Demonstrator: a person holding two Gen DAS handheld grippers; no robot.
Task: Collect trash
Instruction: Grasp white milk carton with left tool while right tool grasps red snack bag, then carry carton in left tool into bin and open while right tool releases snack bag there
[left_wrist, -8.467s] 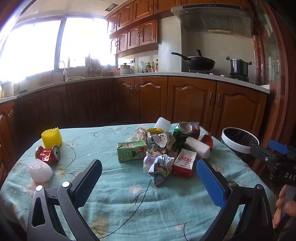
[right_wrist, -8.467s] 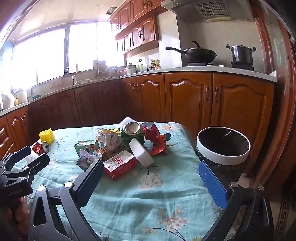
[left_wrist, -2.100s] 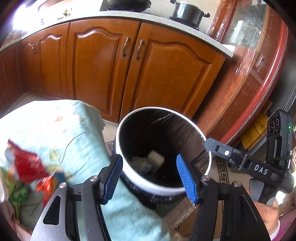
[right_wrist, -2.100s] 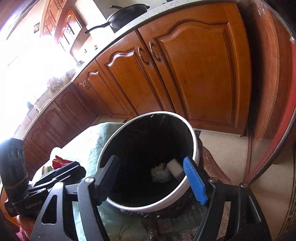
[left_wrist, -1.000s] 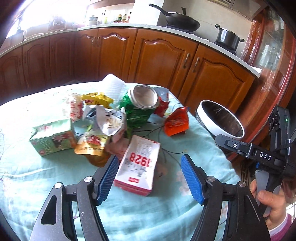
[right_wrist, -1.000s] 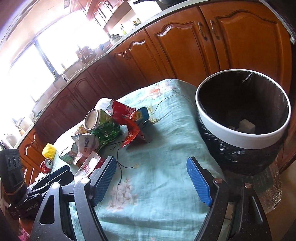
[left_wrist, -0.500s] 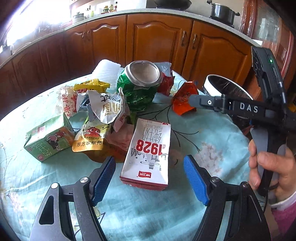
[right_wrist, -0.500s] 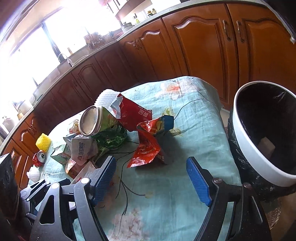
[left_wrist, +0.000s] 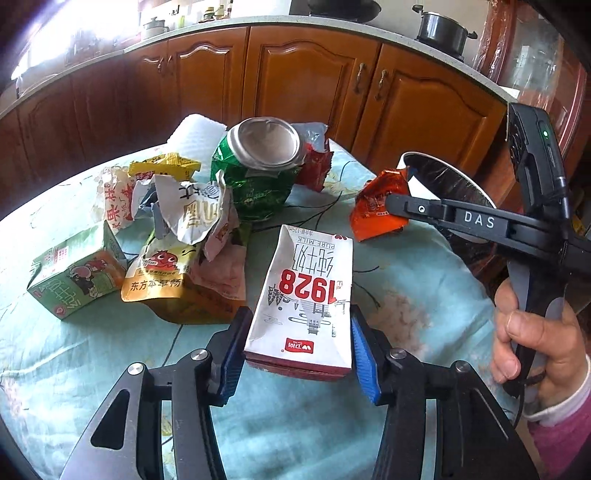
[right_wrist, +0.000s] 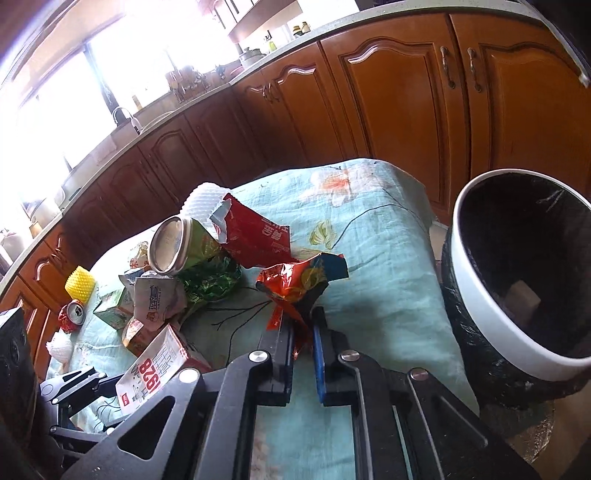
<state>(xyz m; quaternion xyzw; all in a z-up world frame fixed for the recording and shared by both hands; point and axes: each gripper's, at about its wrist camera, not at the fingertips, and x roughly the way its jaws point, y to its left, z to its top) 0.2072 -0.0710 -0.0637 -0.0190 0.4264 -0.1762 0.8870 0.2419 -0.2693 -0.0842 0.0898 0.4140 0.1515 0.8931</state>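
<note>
My left gripper (left_wrist: 299, 350) is shut on the white "1928" milk carton (left_wrist: 306, 299), its blue pads pressed against both sides of the carton's near end on the table. My right gripper (right_wrist: 303, 332) is shut on the orange-red snack wrapper (right_wrist: 295, 280), pinching its lower tail. The carton also shows in the right wrist view (right_wrist: 155, 369). The wrapper and the right gripper's finger show in the left wrist view (left_wrist: 380, 206). The white-rimmed trash bin (right_wrist: 476, 295) with a black liner stands right of the table.
A trash pile lies on the teal tablecloth (left_wrist: 399, 295): green crushed can (left_wrist: 258, 173), green juice box (left_wrist: 74, 277), yellow-orange pouch (left_wrist: 162, 273), crumpled paper (left_wrist: 192, 210), red wrapper (right_wrist: 255, 232), white foam net (right_wrist: 201, 201). Yellow foam cup (right_wrist: 79, 282) and red can (right_wrist: 72, 315) lie far left.
Both grippers closed: the left moved forward and clamped the 1928 carton, the right moved onto the orange-red wrapper and pinched it.
</note>
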